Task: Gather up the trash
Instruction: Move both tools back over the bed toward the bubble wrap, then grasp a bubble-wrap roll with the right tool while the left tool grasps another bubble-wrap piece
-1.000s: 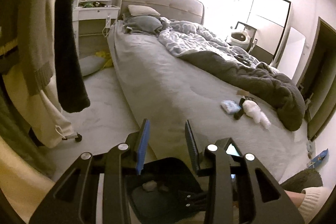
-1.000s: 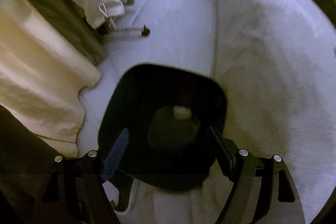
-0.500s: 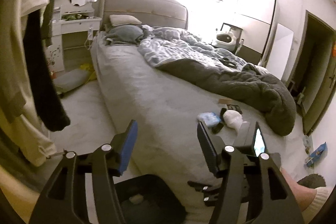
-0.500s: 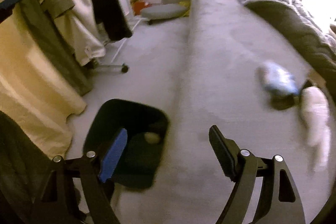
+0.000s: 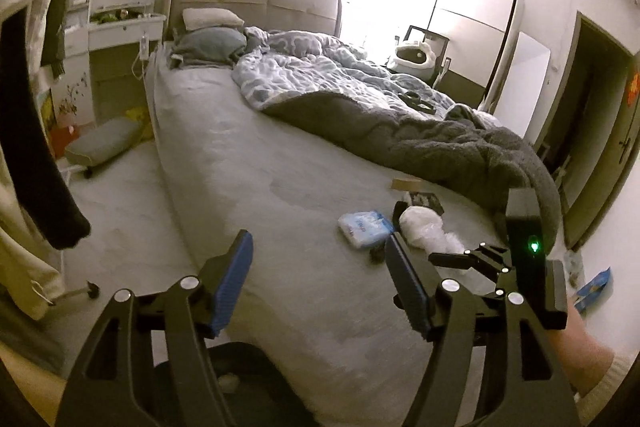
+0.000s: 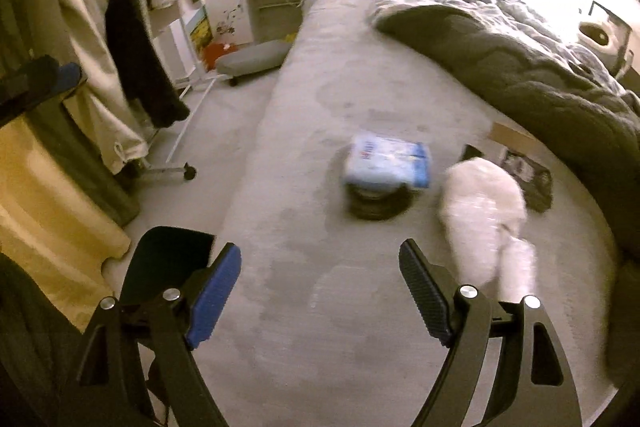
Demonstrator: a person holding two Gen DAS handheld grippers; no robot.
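With both tongs empty, the left tongs [image 5: 316, 267] opening and the right tongs [image 6: 320, 275] apart, we should reach the blue tissue pack [image 6: 388, 163] at one o'clock on the bed [image 6: 320, 307], gripping its short sides squarely.

Bed sheet [image 6: 320, 107]: matt grey cloth, faintly blotched. Comforter [image 5: 440, 143]: fuzzy dark fleece underside, quilted pale patterned top. Tissue pack [image 6: 388, 163]: glossy blue-white plastic wrap. White bag [image 6: 484, 203]: thin crinkled plastic. Bin [image 6: 168, 259]: smooth black plastic. Headboard [image 5: 256, 1]: padded beige upholstery. Gripper fingers [image 6: 214, 291]: matt black frames, ribbed blue pad.
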